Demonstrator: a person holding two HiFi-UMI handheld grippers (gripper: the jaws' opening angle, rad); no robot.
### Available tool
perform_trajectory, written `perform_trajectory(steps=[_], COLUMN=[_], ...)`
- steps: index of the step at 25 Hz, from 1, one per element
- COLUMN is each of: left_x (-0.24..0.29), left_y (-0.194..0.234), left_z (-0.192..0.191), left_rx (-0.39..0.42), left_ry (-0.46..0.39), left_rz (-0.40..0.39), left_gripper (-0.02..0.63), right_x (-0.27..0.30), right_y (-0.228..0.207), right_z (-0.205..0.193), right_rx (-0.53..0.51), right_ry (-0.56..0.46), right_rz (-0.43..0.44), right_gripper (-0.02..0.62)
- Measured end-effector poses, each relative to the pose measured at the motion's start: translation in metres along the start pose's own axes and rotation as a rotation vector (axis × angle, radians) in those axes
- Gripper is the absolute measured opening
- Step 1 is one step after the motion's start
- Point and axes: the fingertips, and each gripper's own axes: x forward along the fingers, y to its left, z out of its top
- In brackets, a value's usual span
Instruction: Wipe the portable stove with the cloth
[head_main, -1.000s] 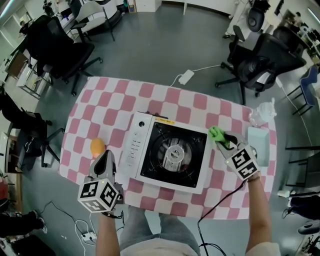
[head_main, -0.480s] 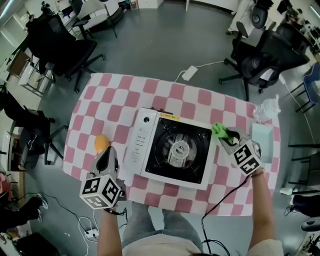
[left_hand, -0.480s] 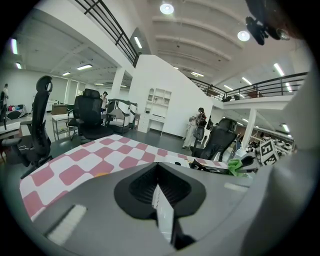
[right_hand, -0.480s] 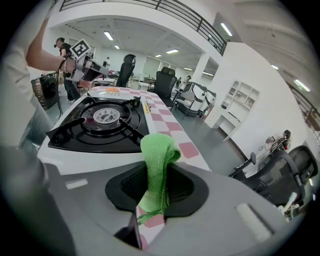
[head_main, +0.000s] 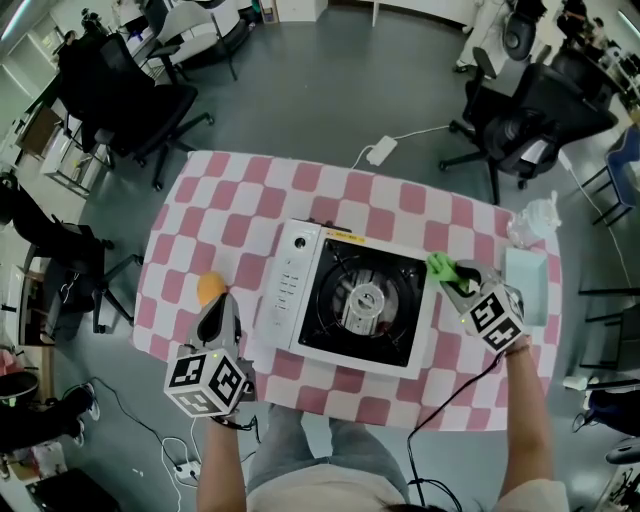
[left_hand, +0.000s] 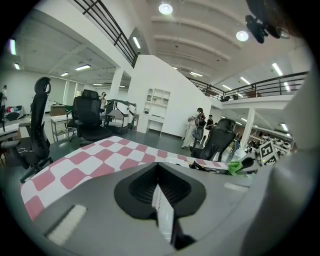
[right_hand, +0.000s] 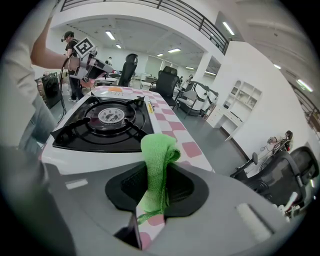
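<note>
Grey left gripper and right gripper each carry a white cube printed with black square markers. A black cable trails from the right one. The person wears grey trousers and a pale top.

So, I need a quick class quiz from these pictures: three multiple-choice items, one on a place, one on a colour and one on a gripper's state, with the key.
1. Where is the orange object relative to the stove?
A) to its left
B) to its right
C) on the burner

2. What colour is the cloth?
A) blue
B) green
C) white

3. The right gripper is:
A) open and empty
B) shut on the cloth
C) shut on a stove knob

Key:
1 A, it sits on the person's left side of the stove.
2 B, it shows bright green.
3 B, the cloth is pinched between its jaws.
</note>
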Motion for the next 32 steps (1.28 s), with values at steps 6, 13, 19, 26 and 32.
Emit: perform_trajectory(steps=[6,13,19,26,32], left_x=[-0.002,-0.003,-0.004,-0.007,-0.008], left_y=[0.001,-0.004,-0.006,-0.005,-0.007], left_z=[0.002,0.007,0.011,0.015,0.015], left_rx=[0.008,0.019,0.035,0.049,0.063], left_ry=[0.002,0.0,0.001,0.004,0.008], left_rz=[-0.009,-0.037,-0.057,-0.078,-0.103], left_gripper=[0.0,0.0,0.0,0.0,0.0], right_x=[-0.003,-0.009,-0.015,-0.021,-0.027], right_y=[0.01,0.023,0.035,0.05,0.065], right_z=[-0.003,-0.004,-0.007,-0.006,-0.007], right_rx=[0.025,0.039,0.046,0.062,0.07], right_ry=[0.001,0.003,0.023,0.03,0.037], right_rz=[0.001,0.002,0.002,-0.003,-0.009], right_gripper=[0.09,0.089,0.09,0.089,0.089])
